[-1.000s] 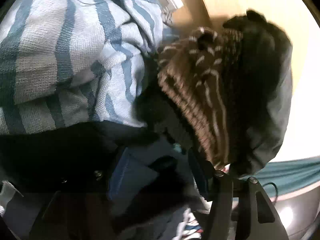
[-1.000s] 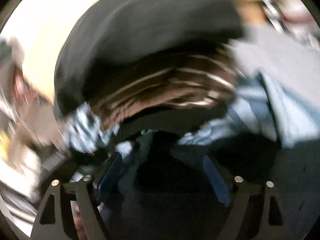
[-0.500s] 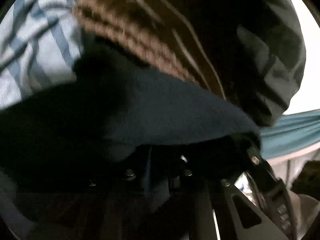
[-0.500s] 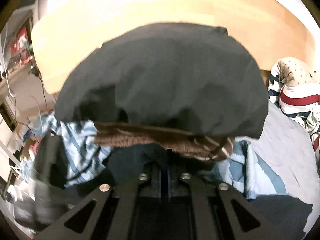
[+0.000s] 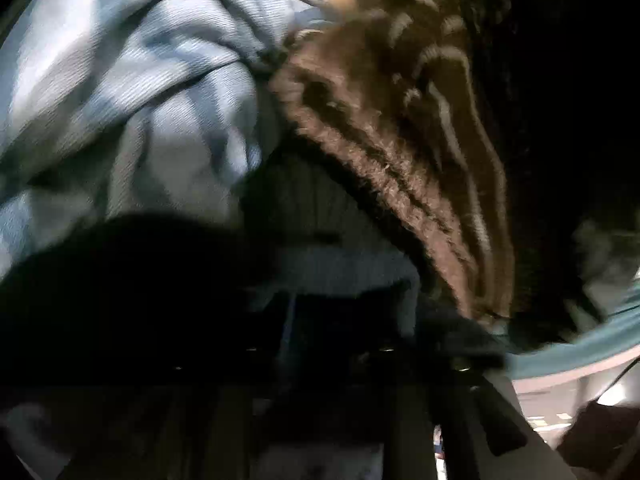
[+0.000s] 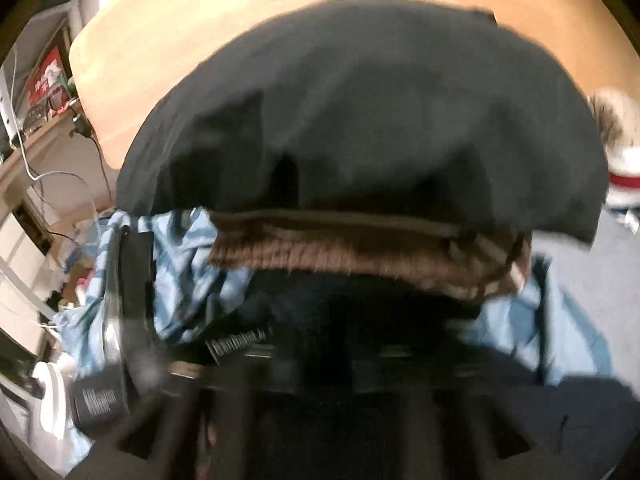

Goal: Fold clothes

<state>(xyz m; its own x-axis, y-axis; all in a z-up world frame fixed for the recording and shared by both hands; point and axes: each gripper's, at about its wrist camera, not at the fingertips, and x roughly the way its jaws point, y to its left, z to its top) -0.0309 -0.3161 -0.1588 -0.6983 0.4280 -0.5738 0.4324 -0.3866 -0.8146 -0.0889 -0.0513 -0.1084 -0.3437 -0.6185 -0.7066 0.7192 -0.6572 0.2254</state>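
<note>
A pile of clothes fills both views. On top lies a dark grey garment (image 6: 380,120), under it a brown striped knit (image 6: 360,252) (image 5: 400,152), then a blue-and-white striped cloth (image 5: 120,100) (image 6: 188,272). A navy garment (image 6: 320,312) (image 5: 160,300) hangs over both grippers. My left gripper (image 5: 316,344) is almost buried in it. Its jaws are opening, with navy cloth between them. My right gripper (image 6: 320,380) sits blurred at the pile's near edge. Its jaws are opening wide, and the navy cloth lies just above them. From the right wrist, the left gripper (image 6: 132,280) shows beside the striped cloth.
A light wooden board (image 6: 200,40) stands behind the pile. A grey sheet (image 6: 592,280) spreads to the right, with more bundled clothes (image 6: 620,152) at its far edge. Shelves with cables (image 6: 40,140) are on the left. A teal band (image 5: 580,344) runs low on the right.
Both grippers went from open to shut on the navy garment half a second ago. Now the right fingers stand apart again. Both views shifted slightly and blurred.
</note>
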